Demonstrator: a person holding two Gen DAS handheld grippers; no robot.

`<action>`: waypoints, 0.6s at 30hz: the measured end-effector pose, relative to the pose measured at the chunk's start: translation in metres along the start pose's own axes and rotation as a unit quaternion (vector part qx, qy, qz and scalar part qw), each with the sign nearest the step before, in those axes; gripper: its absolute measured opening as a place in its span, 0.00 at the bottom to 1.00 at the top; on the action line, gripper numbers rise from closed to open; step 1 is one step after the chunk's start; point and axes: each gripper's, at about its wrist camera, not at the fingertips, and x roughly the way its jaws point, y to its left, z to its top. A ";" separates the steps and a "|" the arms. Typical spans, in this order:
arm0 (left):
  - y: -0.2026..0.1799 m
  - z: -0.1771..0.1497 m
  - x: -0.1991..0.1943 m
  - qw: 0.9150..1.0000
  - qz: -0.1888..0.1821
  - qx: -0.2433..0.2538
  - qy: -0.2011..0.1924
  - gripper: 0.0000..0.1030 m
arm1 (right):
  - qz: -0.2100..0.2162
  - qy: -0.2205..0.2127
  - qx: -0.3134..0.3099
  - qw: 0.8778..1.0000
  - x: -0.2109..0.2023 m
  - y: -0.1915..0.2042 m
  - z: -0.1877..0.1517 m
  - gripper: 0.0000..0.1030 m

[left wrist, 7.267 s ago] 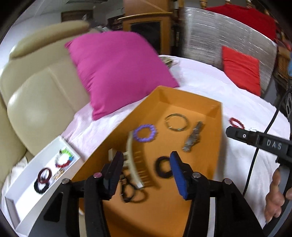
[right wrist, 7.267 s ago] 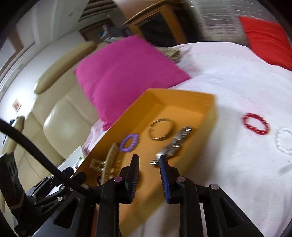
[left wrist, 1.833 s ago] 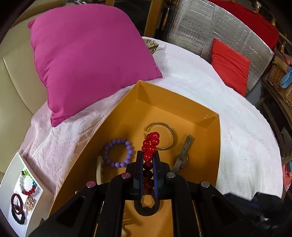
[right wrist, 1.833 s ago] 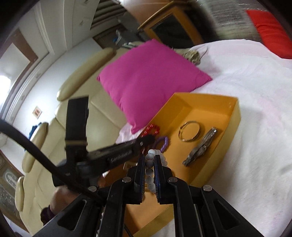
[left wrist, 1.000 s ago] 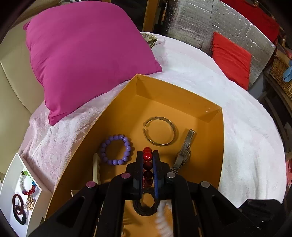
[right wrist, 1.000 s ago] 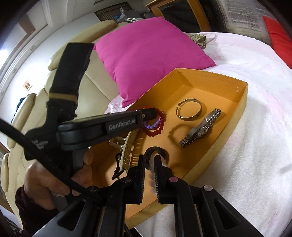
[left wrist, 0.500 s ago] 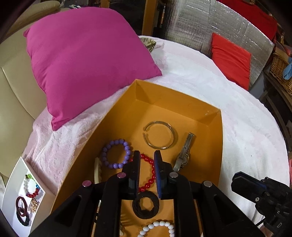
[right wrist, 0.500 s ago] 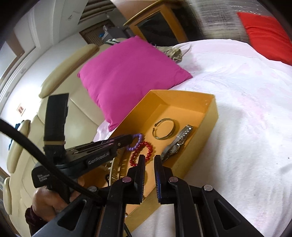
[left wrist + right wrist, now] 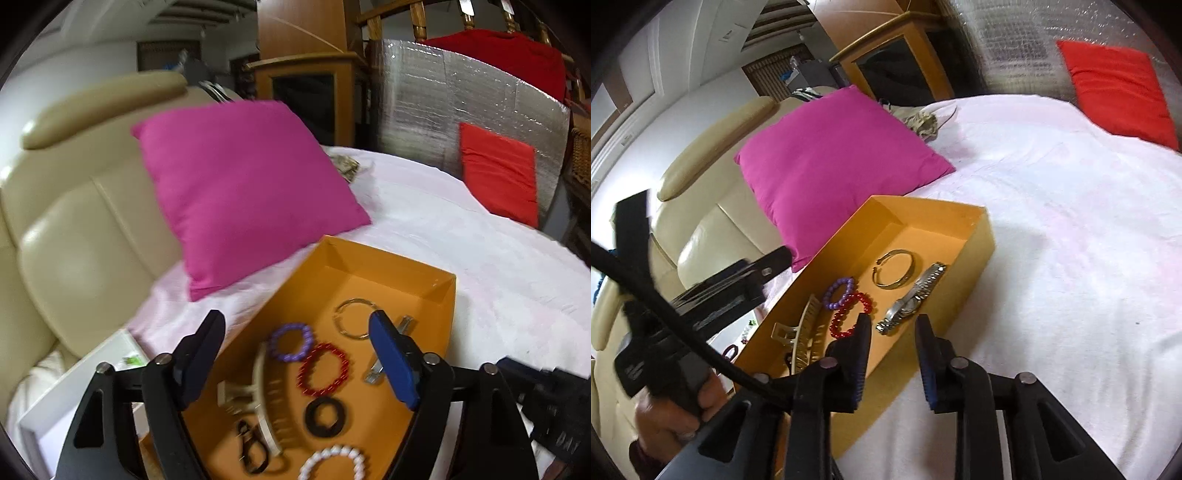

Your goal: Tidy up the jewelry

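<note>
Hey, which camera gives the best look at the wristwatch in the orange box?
The right wrist view. There the wristwatch lies in full sight on the floor of the orange box, with dial and metal band both clear. In the left wrist view, the left gripper's blue finger covers most of the watch, leaving only its ends visible.

Tray (image 9: pixel 441 314) crowded at its near end, bare floor only by the far wall, pillow (image 9: pixel 243 184) apparently touching its left corner, bedspread (image 9: pixel 1071 229) open rightward

Orange tray (image 9: pixel 448 299) holds red bracelet (image 9: pixel 324 369), purple bracelet (image 9: pixel 290 341), white bracelet (image 9: pixel 332 463); magenta pillow (image 9: pixel 243 184)
</note>
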 end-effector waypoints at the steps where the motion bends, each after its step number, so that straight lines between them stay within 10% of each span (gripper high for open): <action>1: 0.001 -0.002 -0.007 1.000 0.008 0.002 -0.005 0.82 | -0.002 -0.001 -0.001 1.000 -0.005 0.001 -0.002 0.27; 12: 0.020 -0.029 -0.113 0.997 0.061 0.009 -0.047 0.89 | -0.035 -0.040 -0.036 0.998 -0.073 0.033 -0.029 0.27; 18: 0.029 -0.030 -0.169 0.995 0.060 -0.002 -0.080 0.89 | -0.040 -0.062 -0.062 0.995 -0.117 0.062 -0.049 0.51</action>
